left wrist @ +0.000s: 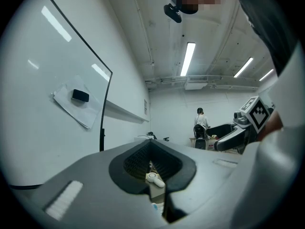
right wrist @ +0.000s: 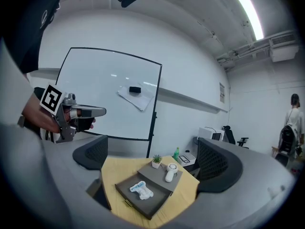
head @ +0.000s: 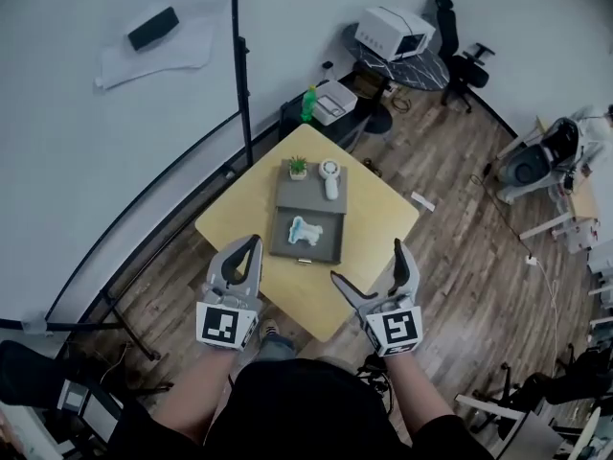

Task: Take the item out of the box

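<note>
On the yellow table (head: pixel 375 220) below me stands a grey box (head: pixel 308 194) with its drawer (head: pixel 331 248) slid open toward my side. The task's item, a small white-and-blue diaper (head: pixel 305 230), lies flat in the middle of that drawer, touched by neither tool. On the box's lid stand a little potted plant (head: pixel 298 167) at the far left corner and a white handheld fan (head: pixel 330 178) just beside it, lying with its handle toward me.

I hold my left gripper (head: pixel 253 244) over the table's near left edge, just beside the drawer's front corner. Its jaws are clenched together with nothing between them. My right gripper (head: pixel 375 274) hangs over the near right edge, clear of the box, its jaws spread wide and empty; through them I see the drawer and the diaper straight ahead.

Beyond the table a green bottle (head: pixel 309 103) stands on a dark side stand.
</note>
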